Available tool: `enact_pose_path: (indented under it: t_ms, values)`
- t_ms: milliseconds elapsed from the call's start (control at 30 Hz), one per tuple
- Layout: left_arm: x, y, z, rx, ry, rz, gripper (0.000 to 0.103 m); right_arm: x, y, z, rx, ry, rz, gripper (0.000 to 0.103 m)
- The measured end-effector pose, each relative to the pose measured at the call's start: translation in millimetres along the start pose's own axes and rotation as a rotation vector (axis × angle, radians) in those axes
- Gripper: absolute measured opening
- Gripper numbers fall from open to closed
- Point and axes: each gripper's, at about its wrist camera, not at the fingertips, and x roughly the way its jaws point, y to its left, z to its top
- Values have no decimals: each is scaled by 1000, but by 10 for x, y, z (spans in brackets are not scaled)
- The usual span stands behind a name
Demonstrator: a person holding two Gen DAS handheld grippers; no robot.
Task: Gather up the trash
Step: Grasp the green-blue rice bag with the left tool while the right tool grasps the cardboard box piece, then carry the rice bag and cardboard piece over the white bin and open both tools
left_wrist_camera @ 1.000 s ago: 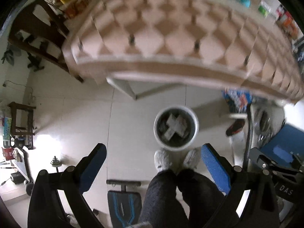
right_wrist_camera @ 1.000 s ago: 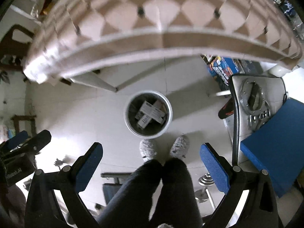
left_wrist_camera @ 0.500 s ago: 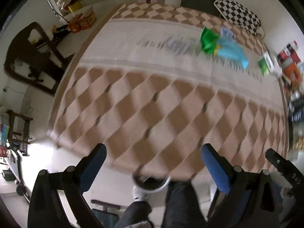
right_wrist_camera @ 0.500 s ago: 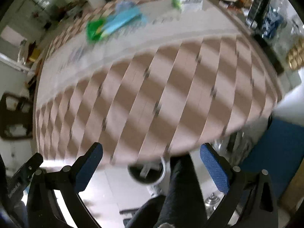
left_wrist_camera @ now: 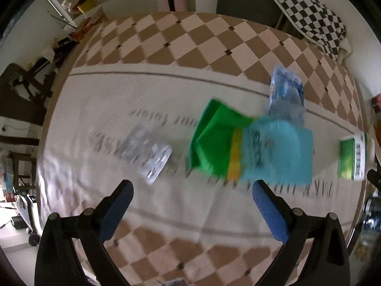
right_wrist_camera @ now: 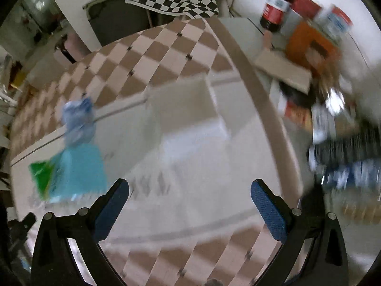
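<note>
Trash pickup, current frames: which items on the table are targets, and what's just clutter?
Likely targets:
green-and-blue wrapper
silver blister pack
crumpled blue wrapper
green-and-white box

Just lying about:
cola bottle
orange box
checkered cloth

Both the left hand-held gripper and the right hand-held gripper are open, holding nothing.

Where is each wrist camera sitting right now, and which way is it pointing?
Left wrist: behind the open left claw, looking down over the checkered tablecloth at a green-and-blue packet and a silver blister pack; only its own fingers show.
Right wrist: behind the open right claw, angled toward the table's right side and a white box; cluttered shelf beyond; only its fingers show.
Shared: the tablecloth, the green-and-blue packet and a crumpled blue wrapper.
</note>
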Motion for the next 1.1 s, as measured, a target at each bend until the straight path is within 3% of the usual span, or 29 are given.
enact_pose_path:
  t_ms: [200,367,400,433,500,567,700,1100]
  values:
    - [406,-144,315,28,74,-49,101,519,86,596,-53,86,-14,103]
    - [673,-190,404,25,120,-133,99,804,179,700,-74,142,2,103]
    - [672,-185,409,17,110,-156,82,834,187,706,-74,149,2,103]
    - [652,-178,413,10,96,-157,76,874,198,709,-75,160,5,103]
    - [571,-164,423,11,62,-161,51,915,212,705,-75,168,11,90]
    - [489,-150,411,17,43,-157,43,930,215,697,-73,171,19,81]
    - [204,-52,338,15,-15,-153,24,859,207,673,-64,146,38,76]
    - [-585,31,34,109,-212,-29,15,188,471,193,-105,2,42,76]
